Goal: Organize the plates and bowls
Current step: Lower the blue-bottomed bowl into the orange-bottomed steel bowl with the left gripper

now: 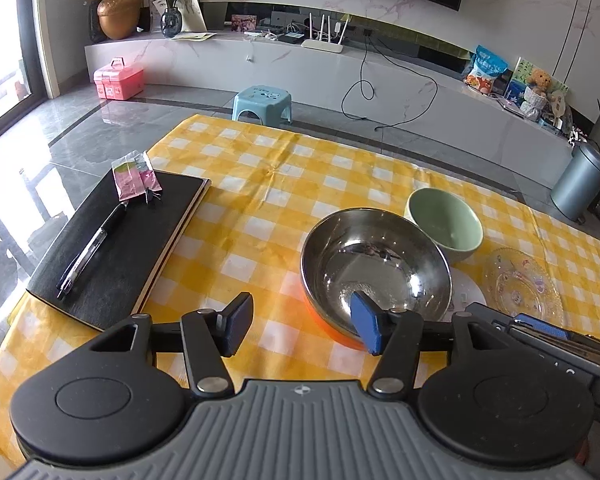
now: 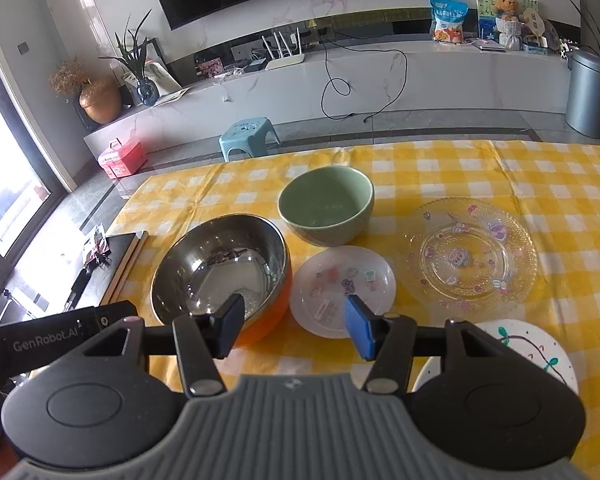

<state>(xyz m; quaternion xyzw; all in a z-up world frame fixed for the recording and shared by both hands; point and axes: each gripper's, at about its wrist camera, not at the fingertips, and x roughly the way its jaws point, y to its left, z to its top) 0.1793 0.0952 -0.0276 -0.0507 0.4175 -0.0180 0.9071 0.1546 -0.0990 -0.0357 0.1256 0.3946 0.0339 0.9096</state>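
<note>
Both grippers sit nearest the lens and hold nothing: the left gripper [image 1: 302, 330] has its jaws spread wide over the near rim of the steel bowl, and the right gripper [image 2: 294, 326] is just as widely parted, its jaws straddling the gap between that bowl and the small plate.

From left to right in the right wrist view, the notebook [image 2: 120, 260] lies at 9 o'clock. The steel bowl with the orange outside [image 2: 220, 268] stands near centre, and the green bowl [image 2: 326, 204] is just behind it at 12 o'clock. The small frosted plate [image 2: 346, 284] lies just beside the steel bowl, the clear patterned glass plate [image 2: 470, 254] at 2 o'clock, and a white painted plate [image 2: 532, 352] at 4 o'clock.

Nothing looks sorted yet. Every dish lies singly on the yellow checked cloth [image 2: 500, 168], with no bowl nested and no plate stacked, so all the gathering appears to remain.
</note>
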